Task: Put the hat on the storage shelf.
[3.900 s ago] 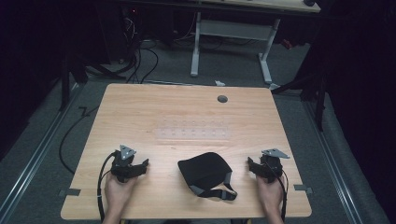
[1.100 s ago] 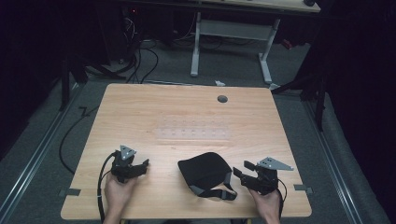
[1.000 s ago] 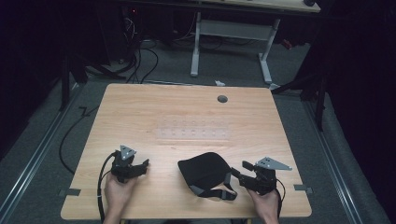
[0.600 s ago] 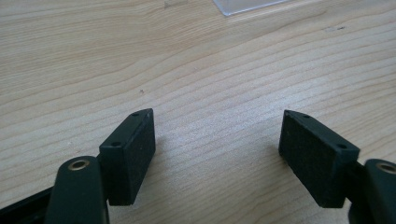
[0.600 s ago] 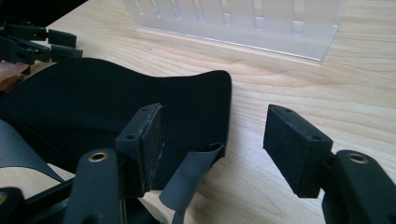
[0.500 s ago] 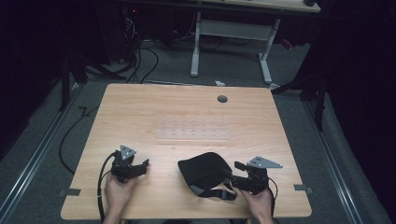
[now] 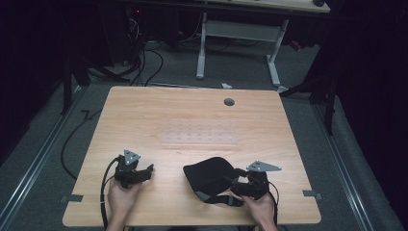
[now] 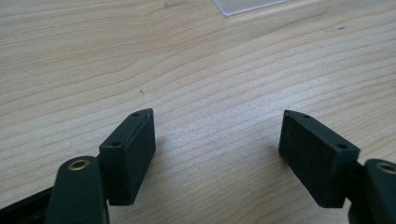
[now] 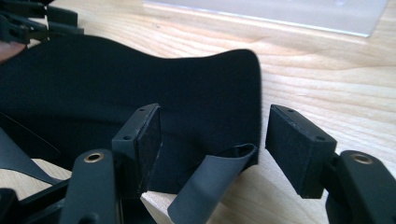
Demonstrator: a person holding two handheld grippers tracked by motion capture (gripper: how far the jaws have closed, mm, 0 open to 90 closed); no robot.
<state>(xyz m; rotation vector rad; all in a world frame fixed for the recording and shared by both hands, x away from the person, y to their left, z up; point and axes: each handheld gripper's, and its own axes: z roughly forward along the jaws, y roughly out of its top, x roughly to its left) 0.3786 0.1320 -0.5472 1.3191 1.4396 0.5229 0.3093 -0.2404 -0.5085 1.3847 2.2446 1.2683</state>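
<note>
The right gripper (image 9: 212, 140) is seen at lower right of the high view with its jaws spread, having just been opening; a grey strap (image 9: 210, 184) of the black mask (image 7: 209, 173) lies between them, unpinched. The mask sits at lower centre on the table (image 7: 192, 115). At lower left, the left gripper (image 8: 217, 144) is spread over bare wood.

Right hand-held gripper (image 7: 236, 182) nearer black cap (image 7: 209, 173).
</note>
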